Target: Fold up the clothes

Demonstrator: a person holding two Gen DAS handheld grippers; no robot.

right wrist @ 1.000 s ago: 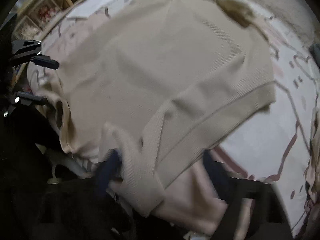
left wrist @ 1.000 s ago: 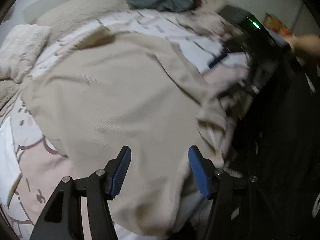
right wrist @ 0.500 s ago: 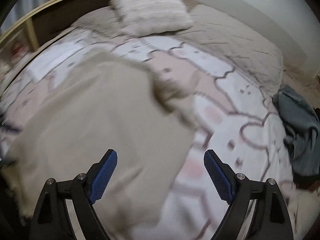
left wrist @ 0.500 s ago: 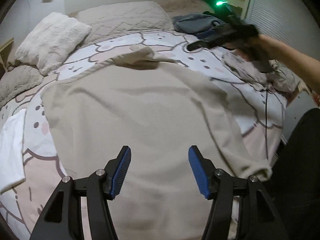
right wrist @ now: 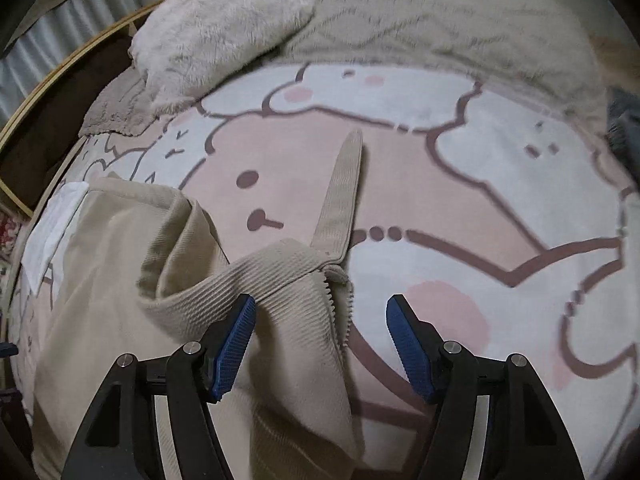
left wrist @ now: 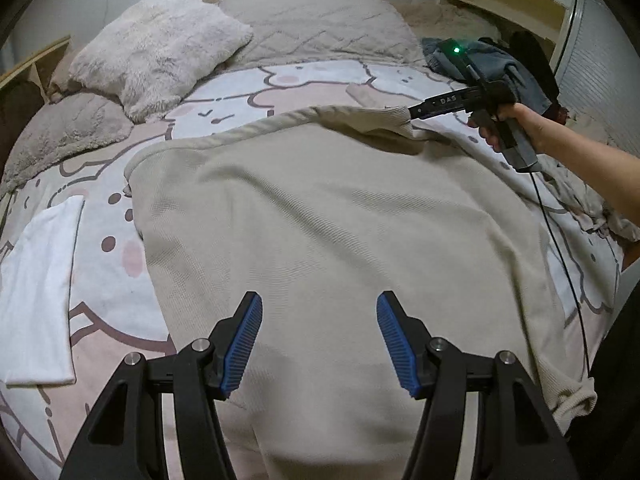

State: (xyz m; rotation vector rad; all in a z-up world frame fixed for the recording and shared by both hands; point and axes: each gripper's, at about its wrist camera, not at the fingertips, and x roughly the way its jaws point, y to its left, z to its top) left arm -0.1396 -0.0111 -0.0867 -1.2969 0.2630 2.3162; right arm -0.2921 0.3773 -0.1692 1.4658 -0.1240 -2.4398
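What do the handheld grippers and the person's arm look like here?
Both the left gripper and right gripper have black angular fingers, silver pivot bolts and ribbed blue pads. Seen from outside, the right one shows a green light, white lettering and a thin black cable. The forearm is bare.

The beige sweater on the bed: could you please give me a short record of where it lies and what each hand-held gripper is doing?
garment: beige sweater, spread flat on the patterned bedspread
far corner: ribbed edge lifted
right hand-held gripper: jaws closing, the ribbed edge between them, not yet pinched
left hand-held gripper: open above the sweater, holding nothing
nearby: white cloth, fluffy pillow, grey-blue garment
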